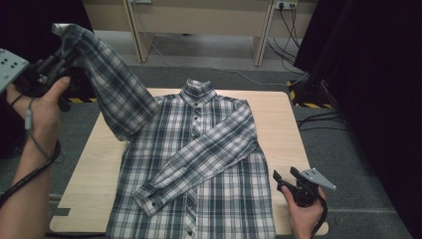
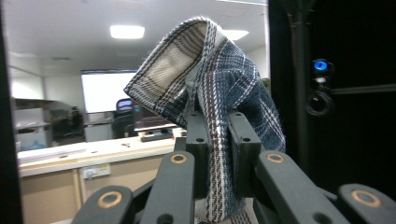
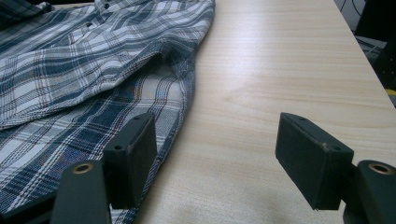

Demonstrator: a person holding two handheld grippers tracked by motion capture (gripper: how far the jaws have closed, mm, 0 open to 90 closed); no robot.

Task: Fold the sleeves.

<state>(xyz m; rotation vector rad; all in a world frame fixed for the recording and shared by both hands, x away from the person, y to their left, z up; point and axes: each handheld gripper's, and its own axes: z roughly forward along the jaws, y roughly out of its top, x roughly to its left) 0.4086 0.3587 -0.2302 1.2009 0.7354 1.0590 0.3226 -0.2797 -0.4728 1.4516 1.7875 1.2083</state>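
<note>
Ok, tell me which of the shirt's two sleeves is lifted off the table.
The sleeve at the left of the high view: the left gripper pinches its cuff and holds it up in the air. The other sleeve lies folded diagonally across the shirt front.

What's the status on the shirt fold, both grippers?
Left gripper shut on sleeve cuff, lifted off table. Right gripper open, beside shirt hem. Other sleeve already folded across. Nothing in the way.

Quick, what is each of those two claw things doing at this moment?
Left gripper: jaws closed on the cuff of the shirt's sleeve, lifted off the table.
Right gripper: jaws open, holding nothing, beside the shirt.
</note>
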